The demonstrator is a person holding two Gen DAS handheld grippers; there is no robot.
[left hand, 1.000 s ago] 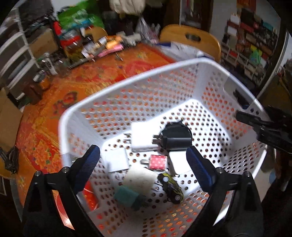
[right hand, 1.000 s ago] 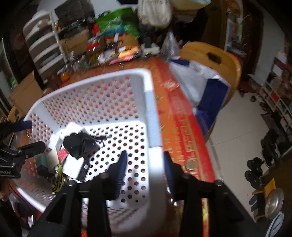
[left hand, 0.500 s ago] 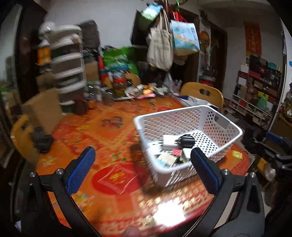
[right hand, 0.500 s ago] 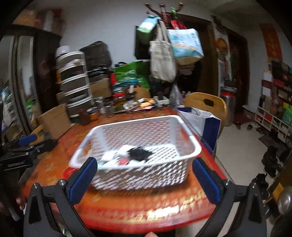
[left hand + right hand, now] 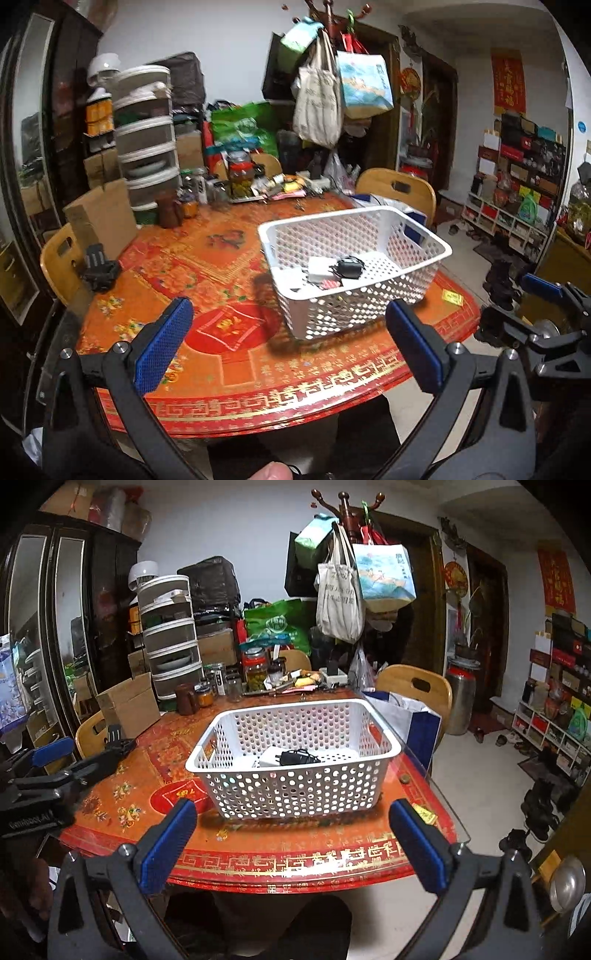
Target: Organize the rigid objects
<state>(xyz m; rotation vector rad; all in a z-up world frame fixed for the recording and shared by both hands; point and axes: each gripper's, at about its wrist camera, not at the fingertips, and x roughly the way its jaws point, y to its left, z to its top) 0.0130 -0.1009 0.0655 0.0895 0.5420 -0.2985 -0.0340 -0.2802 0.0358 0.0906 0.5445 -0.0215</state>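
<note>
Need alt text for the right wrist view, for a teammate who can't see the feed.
A white perforated basket sits on a round red-and-gold patterned table, holding a black charger and white adapters. The right gripper hangs open in front of it, jaws wide and empty; the left gripper shows at the left edge.

1 basket (image 5: 295,775), 2 claws (image 5: 291,834) (image 5: 288,347).

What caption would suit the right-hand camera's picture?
Open right gripper faces a white basket of small gadgets on a red table.
</note>
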